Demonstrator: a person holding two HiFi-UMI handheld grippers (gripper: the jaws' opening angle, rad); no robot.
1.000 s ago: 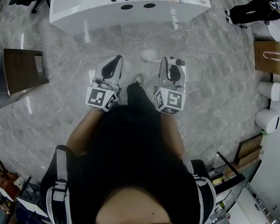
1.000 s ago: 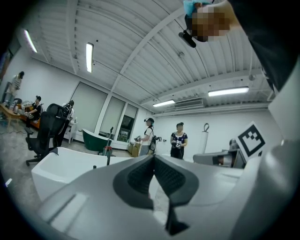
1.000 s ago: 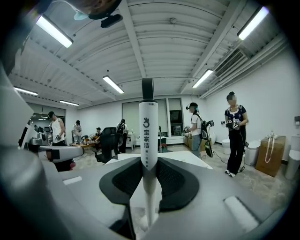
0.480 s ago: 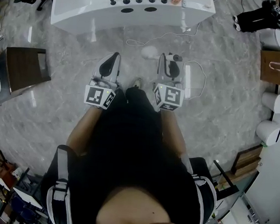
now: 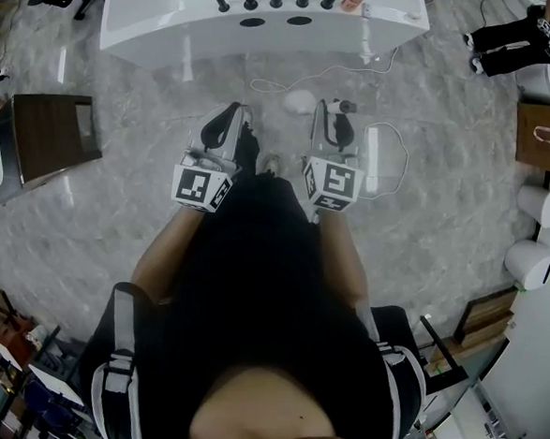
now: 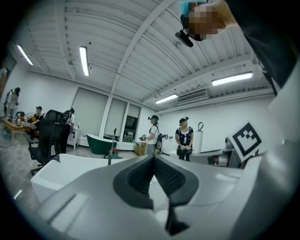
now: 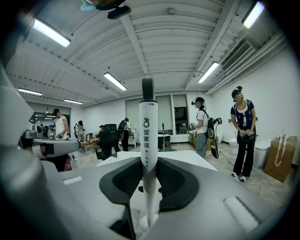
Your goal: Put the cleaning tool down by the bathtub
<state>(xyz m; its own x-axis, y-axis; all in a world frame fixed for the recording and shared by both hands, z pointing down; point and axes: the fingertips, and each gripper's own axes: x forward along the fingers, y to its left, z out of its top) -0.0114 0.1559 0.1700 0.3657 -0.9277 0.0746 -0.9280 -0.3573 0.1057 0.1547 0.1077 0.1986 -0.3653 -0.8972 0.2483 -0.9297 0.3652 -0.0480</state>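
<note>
Gripping cleaning tool (image 7: 148, 126) by white handle in right gripper (image 7: 149, 180), centre frame, for setting down beside bathtub (image 5: 176, 27) at top; holding left gripper (image 6: 153, 174) closed, empty, unneeded.

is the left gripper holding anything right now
No, the left gripper has its jaws closed together with nothing between them.

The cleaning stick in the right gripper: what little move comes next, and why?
Probably carry it forward toward the bathtub. The right gripper is clamped on the upright cleaning tool, and a stretch of floor lies between it and the tub.
</note>
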